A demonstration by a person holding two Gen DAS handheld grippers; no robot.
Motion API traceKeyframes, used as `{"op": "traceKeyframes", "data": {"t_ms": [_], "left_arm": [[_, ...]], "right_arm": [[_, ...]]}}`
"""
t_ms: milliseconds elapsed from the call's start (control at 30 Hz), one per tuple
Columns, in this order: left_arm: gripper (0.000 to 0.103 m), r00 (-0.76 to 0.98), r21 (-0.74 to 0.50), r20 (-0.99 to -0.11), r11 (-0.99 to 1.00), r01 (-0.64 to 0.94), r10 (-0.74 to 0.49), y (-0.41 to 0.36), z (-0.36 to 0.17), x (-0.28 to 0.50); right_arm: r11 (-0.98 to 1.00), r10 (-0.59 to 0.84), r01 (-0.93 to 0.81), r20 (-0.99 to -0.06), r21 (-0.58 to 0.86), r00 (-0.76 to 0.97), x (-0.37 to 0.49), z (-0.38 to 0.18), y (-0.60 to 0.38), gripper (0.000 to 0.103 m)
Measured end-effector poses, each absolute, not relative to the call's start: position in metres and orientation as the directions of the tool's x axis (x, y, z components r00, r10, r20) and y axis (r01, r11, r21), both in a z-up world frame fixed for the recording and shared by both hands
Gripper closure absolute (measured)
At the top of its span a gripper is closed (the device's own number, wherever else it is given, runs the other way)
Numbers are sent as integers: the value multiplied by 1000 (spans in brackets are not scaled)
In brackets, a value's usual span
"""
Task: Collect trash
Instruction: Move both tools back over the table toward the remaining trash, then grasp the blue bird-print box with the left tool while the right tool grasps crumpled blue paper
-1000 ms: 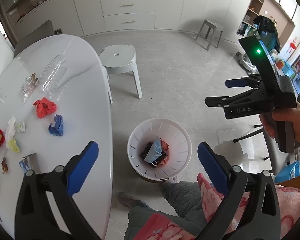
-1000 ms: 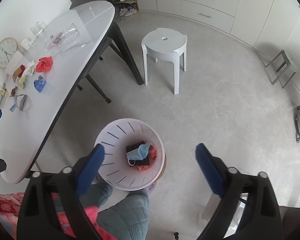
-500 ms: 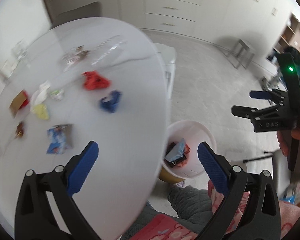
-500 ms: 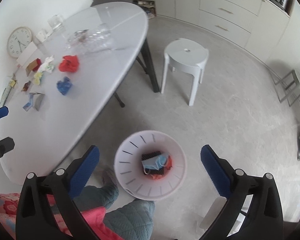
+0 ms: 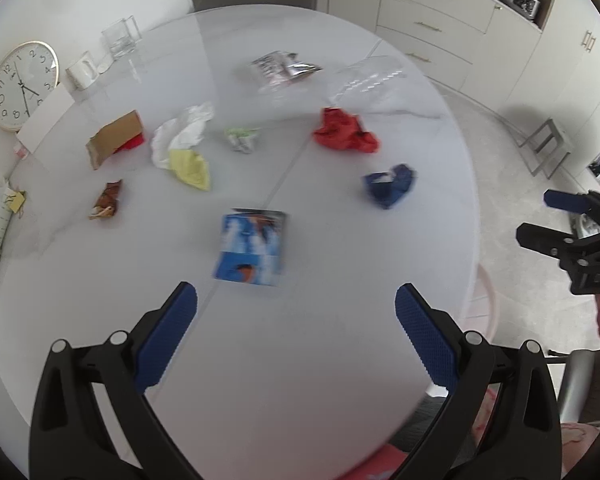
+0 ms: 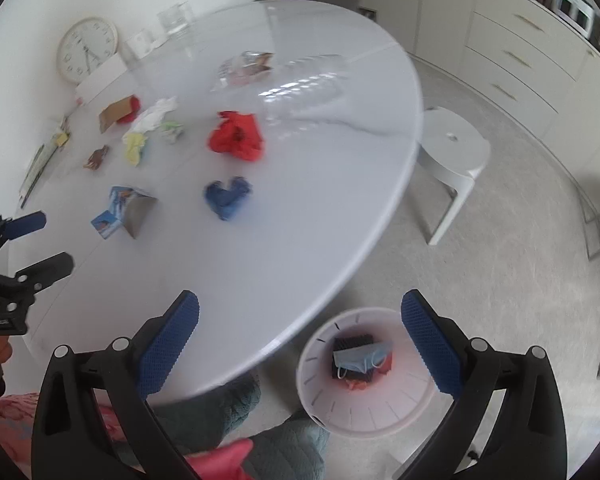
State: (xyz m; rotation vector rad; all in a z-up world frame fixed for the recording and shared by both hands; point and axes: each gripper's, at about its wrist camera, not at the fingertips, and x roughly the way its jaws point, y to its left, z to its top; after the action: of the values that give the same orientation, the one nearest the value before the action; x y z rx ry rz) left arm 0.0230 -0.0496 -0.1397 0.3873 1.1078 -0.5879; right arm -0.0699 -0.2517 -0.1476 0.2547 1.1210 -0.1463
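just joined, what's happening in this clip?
A person is clearing trash off a white table with a handheld tool in each hand. Both the left tool and right tool are open and hold nothing. Scraps remain on the table: a blue printed packet, a blue wad, a red wad and others. The white bin on the floor beside the table already holds a face mask.

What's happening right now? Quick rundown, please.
Left gripper open, empty, over the table. Right gripper open, empty. Nearest trash: blue printed carton, uncollected. Bin on floor holds a face mask. Nothing blocking.
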Motion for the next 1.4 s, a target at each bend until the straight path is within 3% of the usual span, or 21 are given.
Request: {"op": "traceKeyframes", "data": {"t_ms": [567,633,700,767,1033,1233,1333,1400], "left_arm": [[9,224,-58,-946,803,593,-233,-59,-204,98],[17,211,-50,-953,796,603,-220,-63,-210,102],[39,196,-36,-960,780,625,-202,-67,-216,104],[56,185,-11,-968,765,645,-170,-71,-223,105],[56,181,-55,-959,767,639,-219,-59,-213,105],[56,191,-72,-950,772,632,-245,-40,-202,100],[56,189,-82,-949,777,624,-252,-36,-199,99],[56,199,-75,-947,778,623,-251,-34,-199,97]], "right_arm": [[937,-2,329,-939,119,345,4,-183,-230,3],[927,-2,353,-941,126,340,10,-188,-232,3],[919,-2,373,-942,130,335,15,-191,-233,3],[911,-4,391,-946,130,325,20,-196,-234,3],[889,-1,434,-949,143,315,39,-209,-229,3],[888,-24,446,-960,108,280,52,-220,-221,20],[900,-23,424,-961,101,276,55,-223,-214,39],[914,-26,396,-959,92,282,56,-224,-207,59]]}}
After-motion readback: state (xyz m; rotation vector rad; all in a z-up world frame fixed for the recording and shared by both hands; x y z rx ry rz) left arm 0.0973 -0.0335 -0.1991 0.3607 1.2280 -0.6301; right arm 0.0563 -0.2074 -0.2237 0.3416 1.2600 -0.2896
